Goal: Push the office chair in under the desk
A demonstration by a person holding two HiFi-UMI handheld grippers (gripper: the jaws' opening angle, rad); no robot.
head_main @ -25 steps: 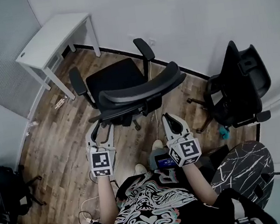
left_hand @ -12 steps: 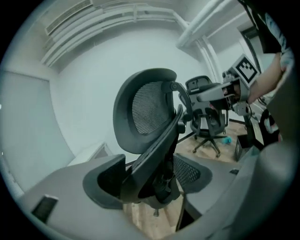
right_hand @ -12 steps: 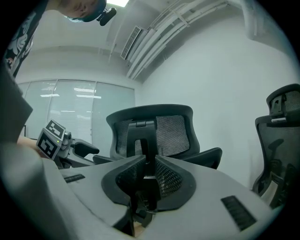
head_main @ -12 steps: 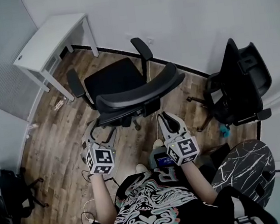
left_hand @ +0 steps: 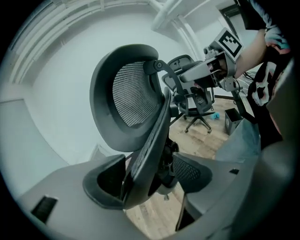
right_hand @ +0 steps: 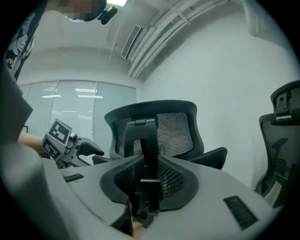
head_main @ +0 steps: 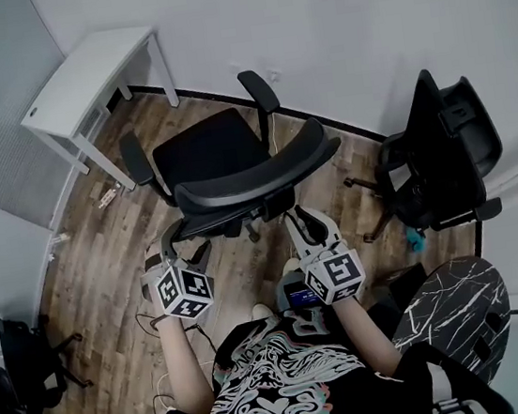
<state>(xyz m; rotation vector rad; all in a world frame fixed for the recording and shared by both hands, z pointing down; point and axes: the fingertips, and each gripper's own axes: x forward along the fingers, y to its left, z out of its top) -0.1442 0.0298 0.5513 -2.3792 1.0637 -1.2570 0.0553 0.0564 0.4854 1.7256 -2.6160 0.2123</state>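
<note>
The black office chair [head_main: 209,151] stands on the wood floor with its seat facing the white desk [head_main: 81,78] at the upper left. Its curved mesh backrest [head_main: 260,175] is turned to me. My left gripper [head_main: 176,252] is at the backrest's left end. Its jaws are opening, with the backrest's edge [left_hand: 140,154] between the pads and slack around it. My right gripper [head_main: 300,227] is at the backrest's lower right. In the right gripper view its pads [right_hand: 171,178] are closed on the chair's upright back post [right_hand: 149,140].
A second black chair [head_main: 442,158] stands at the right by the wall, and a third [head_main: 19,361] at the lower left. A black marbled round top [head_main: 452,304] is by my right elbow. Cables [head_main: 165,393] and small bits [head_main: 106,195] lie on the floor.
The left gripper's jaws have spread wider round the backrest's edge, and that gripper has tilted a little to the left. The right gripper and the chair have barely moved.
</note>
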